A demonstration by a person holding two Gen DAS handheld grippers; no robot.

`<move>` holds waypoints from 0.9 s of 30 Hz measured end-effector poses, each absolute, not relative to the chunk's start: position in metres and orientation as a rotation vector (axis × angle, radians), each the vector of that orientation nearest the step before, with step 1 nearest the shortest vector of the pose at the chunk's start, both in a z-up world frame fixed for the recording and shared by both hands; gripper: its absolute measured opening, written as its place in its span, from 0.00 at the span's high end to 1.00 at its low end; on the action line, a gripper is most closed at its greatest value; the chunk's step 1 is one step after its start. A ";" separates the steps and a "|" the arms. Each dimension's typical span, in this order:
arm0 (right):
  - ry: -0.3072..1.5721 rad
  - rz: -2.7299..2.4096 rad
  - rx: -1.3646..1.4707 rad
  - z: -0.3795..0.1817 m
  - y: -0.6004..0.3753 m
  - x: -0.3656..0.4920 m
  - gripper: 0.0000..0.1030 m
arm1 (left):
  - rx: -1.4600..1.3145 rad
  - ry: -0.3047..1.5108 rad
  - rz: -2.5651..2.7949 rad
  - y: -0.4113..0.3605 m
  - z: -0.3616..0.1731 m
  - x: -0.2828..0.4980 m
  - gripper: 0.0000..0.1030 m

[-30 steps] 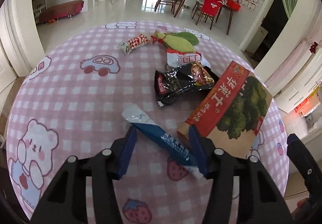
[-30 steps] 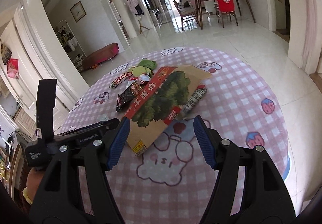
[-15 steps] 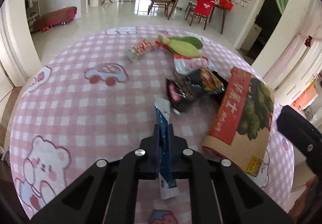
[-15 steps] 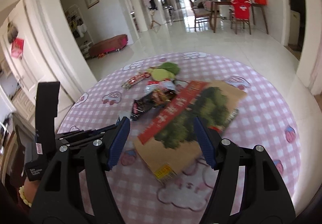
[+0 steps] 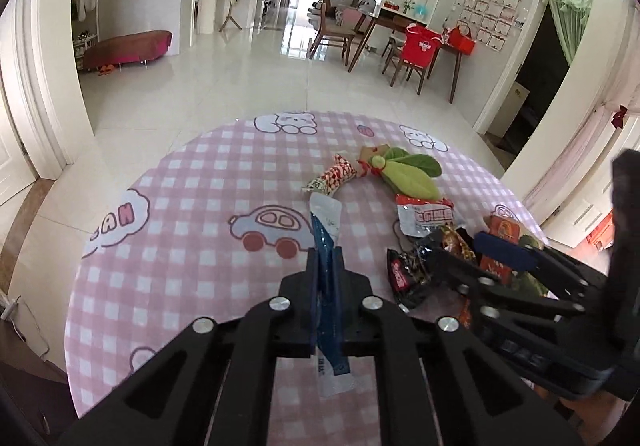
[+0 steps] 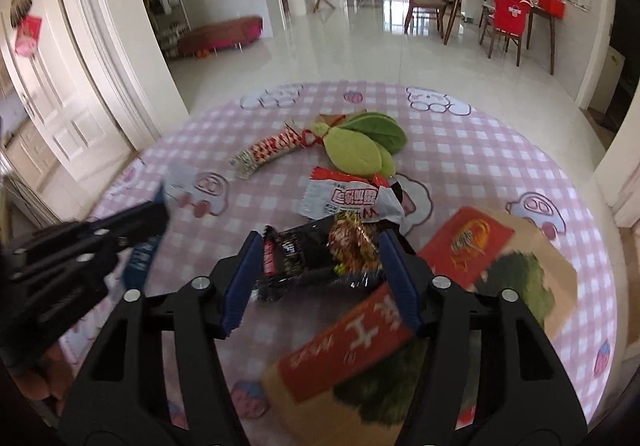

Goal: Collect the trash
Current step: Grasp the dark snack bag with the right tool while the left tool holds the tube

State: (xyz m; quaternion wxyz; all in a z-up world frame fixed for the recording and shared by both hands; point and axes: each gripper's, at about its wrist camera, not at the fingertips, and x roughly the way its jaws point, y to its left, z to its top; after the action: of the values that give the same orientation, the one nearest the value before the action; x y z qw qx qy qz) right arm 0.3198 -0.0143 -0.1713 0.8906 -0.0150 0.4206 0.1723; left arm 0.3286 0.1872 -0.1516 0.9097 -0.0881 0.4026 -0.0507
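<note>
My left gripper (image 5: 325,266) is shut on a blue and silver wrapper (image 5: 326,242) and holds it above the pink checked tablecloth (image 5: 180,246). The wrapper also shows in the right wrist view (image 6: 142,258). My right gripper (image 6: 320,278) is open, its jaws on either side of a black snack wrapper (image 6: 304,250). A white and red wrapper (image 6: 344,197), a red patterned wrapper (image 6: 272,147) and a green leaf-shaped package (image 6: 356,149) lie farther back. A brown and red paper bag (image 6: 480,274) lies at the right.
The round table ends close to a white door frame (image 6: 132,85) on the left and another (image 6: 624,181) on the right. Beyond it is tiled floor (image 5: 240,77), a pink bench (image 5: 128,47) and a dining table with chairs (image 5: 400,33).
My left gripper closed on the blue wrapper and lifted it off the cloth. My right gripper moved forward and left from the paper bag to straddle the black wrapper.
</note>
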 end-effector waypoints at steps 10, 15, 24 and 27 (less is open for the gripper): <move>0.932 0.370 -0.119 -0.190 -0.008 0.329 0.60 | -0.194 0.845 -0.124 0.182 -0.160 0.338 0.94; 0.919 0.390 -0.119 -0.191 -0.012 0.324 0.76 | -0.188 0.845 -0.125 0.178 -0.161 0.336 0.94; 0.832 0.443 -0.096 -0.165 -0.014 0.293 0.94 | -0.187 0.813 -0.121 0.173 -0.143 0.320 0.94; 0.791 0.459 -0.072 -0.150 -0.016 0.280 0.95 | -0.181 0.794 -0.124 0.169 -0.131 0.312 0.94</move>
State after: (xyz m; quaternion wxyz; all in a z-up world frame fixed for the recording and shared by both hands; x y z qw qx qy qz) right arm 0.2801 -0.0163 -0.1496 0.8967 -0.0347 0.3816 0.2214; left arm 0.3117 0.1694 -0.1311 0.9164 -0.0878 0.3858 -0.0601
